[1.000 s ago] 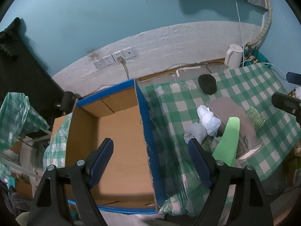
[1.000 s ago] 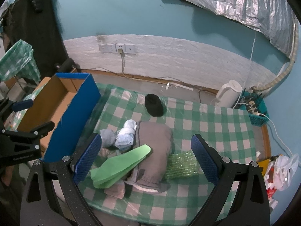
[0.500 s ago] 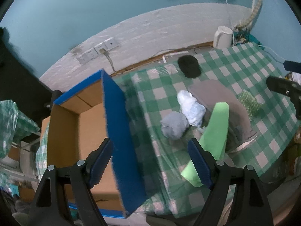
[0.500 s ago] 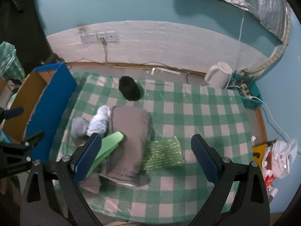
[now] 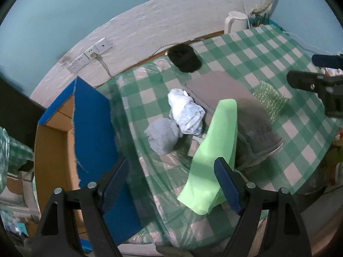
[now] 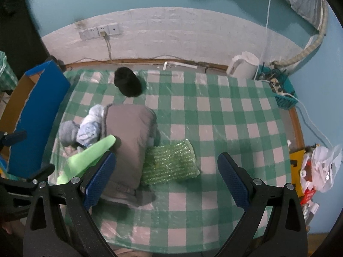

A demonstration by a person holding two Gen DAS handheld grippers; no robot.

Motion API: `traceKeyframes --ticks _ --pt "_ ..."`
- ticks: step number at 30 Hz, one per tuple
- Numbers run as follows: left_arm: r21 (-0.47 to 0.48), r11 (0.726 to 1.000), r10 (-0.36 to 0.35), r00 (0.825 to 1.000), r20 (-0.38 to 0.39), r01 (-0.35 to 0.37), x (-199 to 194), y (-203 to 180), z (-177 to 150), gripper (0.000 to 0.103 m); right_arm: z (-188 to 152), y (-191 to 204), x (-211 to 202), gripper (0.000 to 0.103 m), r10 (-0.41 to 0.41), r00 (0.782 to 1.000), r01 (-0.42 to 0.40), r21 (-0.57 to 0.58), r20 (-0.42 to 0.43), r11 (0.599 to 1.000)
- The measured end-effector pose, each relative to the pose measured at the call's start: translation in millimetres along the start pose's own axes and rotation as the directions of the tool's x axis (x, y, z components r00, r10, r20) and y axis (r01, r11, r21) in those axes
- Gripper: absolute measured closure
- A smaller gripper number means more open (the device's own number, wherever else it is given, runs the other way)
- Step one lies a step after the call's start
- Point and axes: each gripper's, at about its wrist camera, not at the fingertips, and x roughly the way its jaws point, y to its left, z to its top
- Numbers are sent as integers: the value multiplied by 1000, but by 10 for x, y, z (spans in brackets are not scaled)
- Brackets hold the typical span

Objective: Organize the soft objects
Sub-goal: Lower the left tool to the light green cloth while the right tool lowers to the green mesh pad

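Soft things lie on the green checked tablecloth [image 6: 225, 115]: a folded grey cloth [image 6: 128, 132], a light green foam sheet [image 5: 212, 154], a white-blue bundle [image 5: 186, 111], a grey bundle [image 5: 164, 135], a green bubble-wrap pad [image 6: 169, 162] and a black cap [image 6: 127, 84]. A blue-edged cardboard box [image 5: 85, 124] stands open at the left. My left gripper [image 5: 171, 184] is open and empty above the foam sheet's near end. My right gripper [image 6: 166, 180] is open and empty above the bubble-wrap pad.
A white kettle [image 6: 243, 64] and a teal basket with a power strip [image 6: 278, 87] stand at the table's far right. Wall sockets [image 6: 100, 31] with a cable are behind. A white plastic bag [image 6: 321, 162] hangs off the right edge.
Both grippers have swung rightward and tilted down toward the table. The left view has moved from over the box to over the soft pile. Both stay open.
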Motion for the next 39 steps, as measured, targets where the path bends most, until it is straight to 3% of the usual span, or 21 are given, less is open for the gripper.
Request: traceKeyframes --ticks 11,22,29,34,35,39 --pt "69 998 -1 999 -36 3 233 -309 26 20 -48 -194 273 7 -37 998 39 45 -58 998" --pt "66 996 -48 996 -81 53 429 -381 10 20 -81 -173 385 7 -40 996 42 27 -82 999" --pt "88 995 -45 995 -94 53 505 -461 -5 20 -135 -157 680 7 -71 987 71 -6 -145 997" --pt "70 995 -64 992 -106 71 561 -439 -4 20 -156 -201 862 12 -36 983 40 19 -178 999" --pt "68 995 -64 993 -104 72 560 -436 -6 21 -160 -201 898 12 -28 983 33 20 -184 999" --pt "58 993 -94 991 -99 100 554 -414 -24 43 -184 -163 1029 17 -31 977 31 -2 -212 1000"
